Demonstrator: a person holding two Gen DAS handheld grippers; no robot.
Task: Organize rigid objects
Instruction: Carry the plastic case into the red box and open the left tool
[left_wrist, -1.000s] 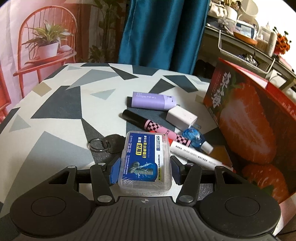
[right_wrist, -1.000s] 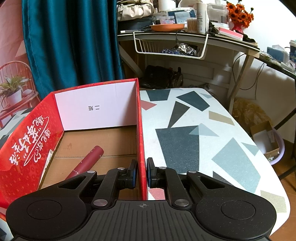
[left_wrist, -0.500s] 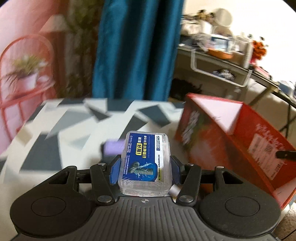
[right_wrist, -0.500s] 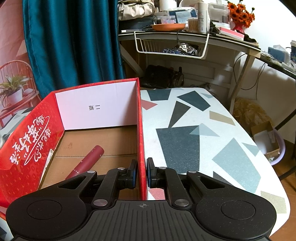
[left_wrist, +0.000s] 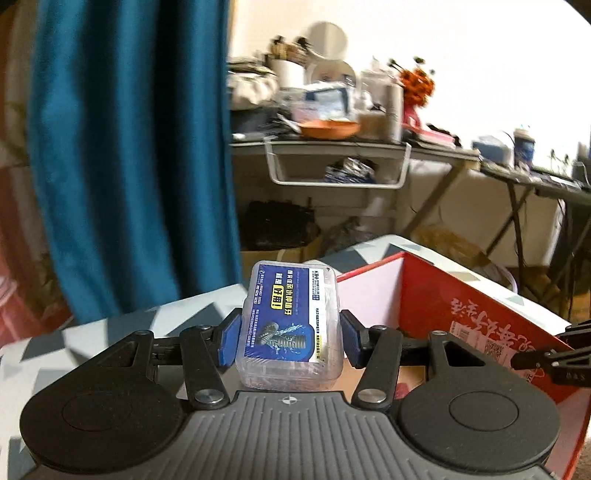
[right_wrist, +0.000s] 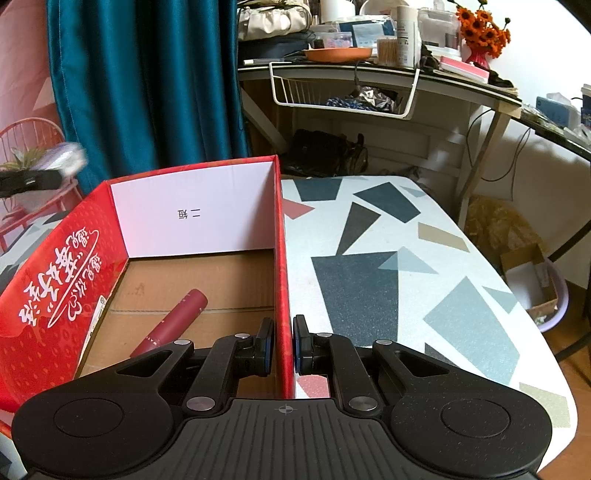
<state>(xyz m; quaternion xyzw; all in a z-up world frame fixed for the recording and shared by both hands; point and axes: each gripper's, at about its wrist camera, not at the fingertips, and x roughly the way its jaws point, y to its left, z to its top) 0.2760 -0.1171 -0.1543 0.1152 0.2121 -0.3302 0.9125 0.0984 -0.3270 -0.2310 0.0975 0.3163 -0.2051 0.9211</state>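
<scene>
Above the near rim of the red box (left_wrist: 480, 306), being carried in the air: the clear plastic case (left_wrist: 291, 325), clamped by its two long sides between the blue pads (left_wrist: 229, 341) of the left gripper (left_wrist: 290, 341), jaws standing about half apart and pressing on it. Lying with the blue label up, long axis running straight ahead along the fingers, far short end toward the white inner wall of the box, near end against the gripper body. Hanging over the patterned table (left_wrist: 110, 332) at the box's left edge, not touching either.

At the right wall of the box (right_wrist: 282, 258): pinching this thin red wall between nearly closed pads, the right gripper (right_wrist: 283, 341), one finger inside the box, the other outside over the table (right_wrist: 406, 295).

Inside the box, on the brown floor: lying alone, a dark red tube (right_wrist: 173, 321), long axis slanting from near left to far right, its flat end toward the white back wall. Leaving much bare floor around it, especially toward the back and right. Showing at the far left edge of the right view, blurred, well above the box's left wall: the other gripper with the case.
</scene>
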